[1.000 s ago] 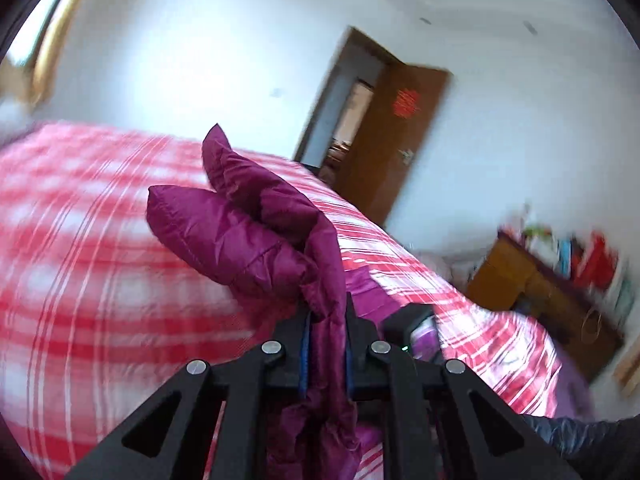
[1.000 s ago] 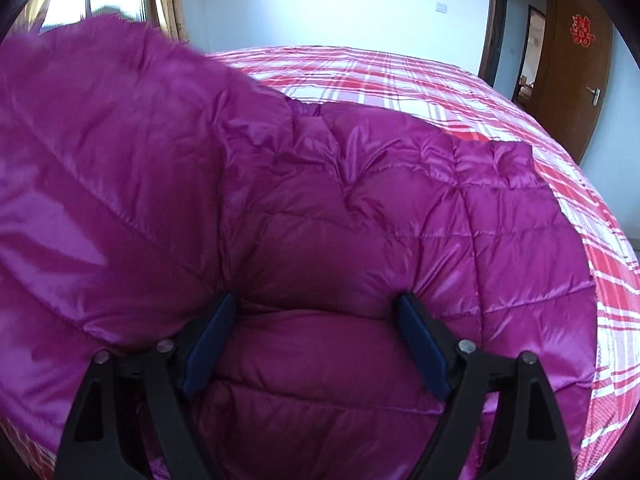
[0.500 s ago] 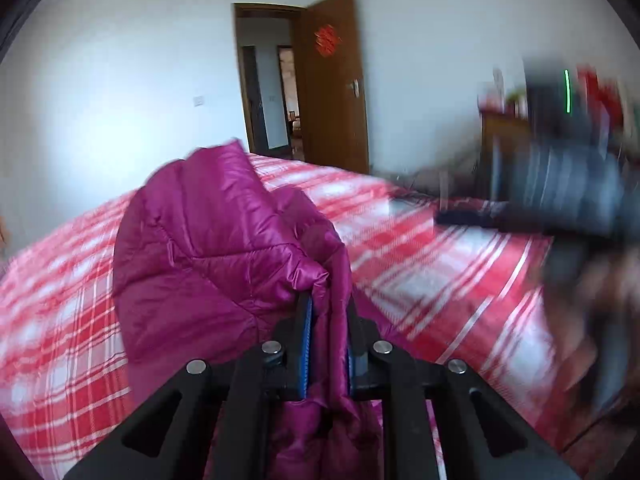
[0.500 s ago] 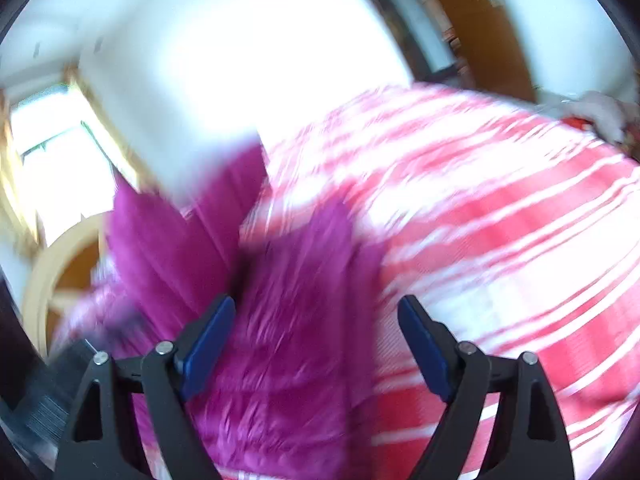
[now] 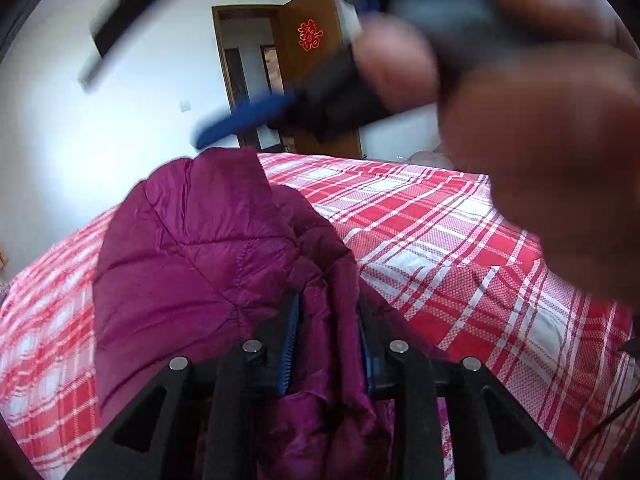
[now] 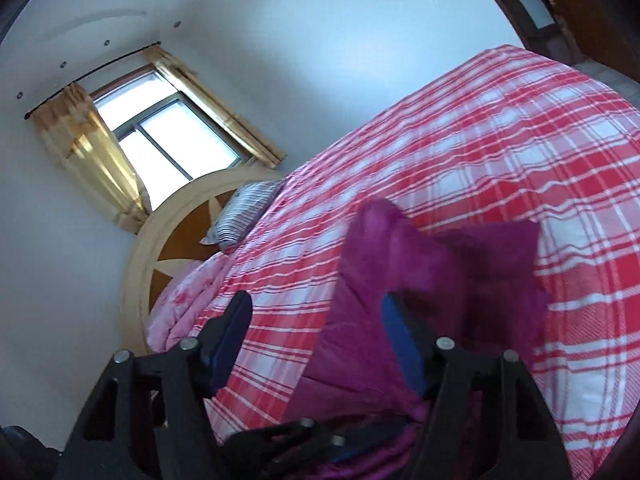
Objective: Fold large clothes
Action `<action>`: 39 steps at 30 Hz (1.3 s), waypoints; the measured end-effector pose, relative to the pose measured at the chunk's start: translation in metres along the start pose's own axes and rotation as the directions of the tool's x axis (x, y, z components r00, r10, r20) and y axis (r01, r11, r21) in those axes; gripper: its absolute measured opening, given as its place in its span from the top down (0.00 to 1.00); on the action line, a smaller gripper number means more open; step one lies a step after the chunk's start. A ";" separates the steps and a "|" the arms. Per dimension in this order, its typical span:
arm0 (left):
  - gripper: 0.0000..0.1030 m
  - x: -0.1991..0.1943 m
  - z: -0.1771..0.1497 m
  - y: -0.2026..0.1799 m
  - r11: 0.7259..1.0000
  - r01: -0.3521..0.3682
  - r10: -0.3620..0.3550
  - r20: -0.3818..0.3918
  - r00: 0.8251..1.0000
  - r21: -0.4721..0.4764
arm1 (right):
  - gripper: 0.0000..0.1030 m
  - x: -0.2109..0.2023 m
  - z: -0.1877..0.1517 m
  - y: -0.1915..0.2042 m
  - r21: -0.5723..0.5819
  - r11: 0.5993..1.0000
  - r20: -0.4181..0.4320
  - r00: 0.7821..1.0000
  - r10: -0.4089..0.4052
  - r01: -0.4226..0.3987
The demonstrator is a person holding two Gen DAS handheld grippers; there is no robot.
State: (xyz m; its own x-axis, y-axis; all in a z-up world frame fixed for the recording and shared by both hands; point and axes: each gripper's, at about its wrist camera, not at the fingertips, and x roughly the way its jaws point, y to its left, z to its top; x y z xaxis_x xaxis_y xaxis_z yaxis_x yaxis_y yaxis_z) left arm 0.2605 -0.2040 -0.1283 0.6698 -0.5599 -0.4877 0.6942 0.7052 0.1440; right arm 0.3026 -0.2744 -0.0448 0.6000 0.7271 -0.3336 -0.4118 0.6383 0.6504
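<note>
- Jacket (image 5: 208,264) was bunched on the plaid bed (image 5: 440,240), one fold pinched in the left tongs (image 5: 326,344).
- Right tongs (image 6: 316,320) gaped wide and empty, jacket lying just right of them.

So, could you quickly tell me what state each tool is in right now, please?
Left tool: closed on the purple jacket.
Right tool: open, holding nothing; the jacket lies beside one finger.
</note>
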 end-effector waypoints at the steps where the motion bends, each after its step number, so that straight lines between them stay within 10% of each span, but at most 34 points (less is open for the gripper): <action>1: 0.70 0.001 -0.001 0.000 1.000 0.004 -0.004 0.004 1.000 -0.007 | 0.31 -0.001 0.003 0.008 -0.024 1.000 -0.004 1.000 -0.002 0.002; 5: 0.70 -0.007 -0.001 0.003 0.999 0.010 -0.010 0.007 1.000 -0.044 | 0.24 0.016 0.011 0.002 -0.051 0.999 -0.103 0.995 0.000 -0.005; 8: 0.67 -0.047 0.002 0.016 0.995 0.039 -0.032 0.081 0.996 -0.088 | 0.24 0.047 0.006 -0.041 -0.018 0.981 -0.234 0.953 -0.191 0.192; 12: 0.09 -0.101 -0.004 0.053 0.984 -0.049 0.088 0.228 0.970 -0.171 | 0.43 0.042 -0.009 -0.086 0.045 0.954 -0.249 0.929 -0.276 0.295; 19: 0.08 -0.035 -0.026 0.094 0.948 -0.131 0.136 -0.001 0.991 -0.289 | 0.39 0.011 -0.001 -0.063 0.143 0.897 -0.106 0.908 -0.406 0.418; 25: 0.08 -0.021 -0.026 0.075 0.953 -0.115 0.121 0.001 0.993 -0.282 | 0.10 0.011 0.008 -0.001 0.271 0.933 0.149 0.947 -0.284 0.237; 31: 0.08 -0.039 -0.034 0.111 0.933 -0.130 0.143 0.013 0.990 -0.335 | 0.10 0.040 0.002 -0.020 0.316 0.942 0.241 0.950 -0.198 0.116; 36: 0.08 -0.044 -0.018 0.142 0.886 -0.225 0.257 0.026 0.966 -0.406 | 0.10 0.032 -0.012 -0.059 0.374 0.891 0.232 0.905 -0.357 0.256; 39: 0.08 -0.030 0.011 0.144 0.866 -0.322 0.342 -0.019 0.940 -0.382 | 0.10 0.028 -0.017 -0.067 0.344 0.848 0.242 0.834 -0.496 0.404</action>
State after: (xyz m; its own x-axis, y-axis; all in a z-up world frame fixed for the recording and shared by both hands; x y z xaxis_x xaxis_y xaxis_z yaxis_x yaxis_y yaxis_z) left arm 0.3433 -0.0908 -0.0836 0.8616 -0.2771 -0.4253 0.2846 0.9575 -0.0473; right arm 0.3352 -0.2925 -0.1089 0.8709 0.2282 -0.4353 0.1292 0.7482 0.6508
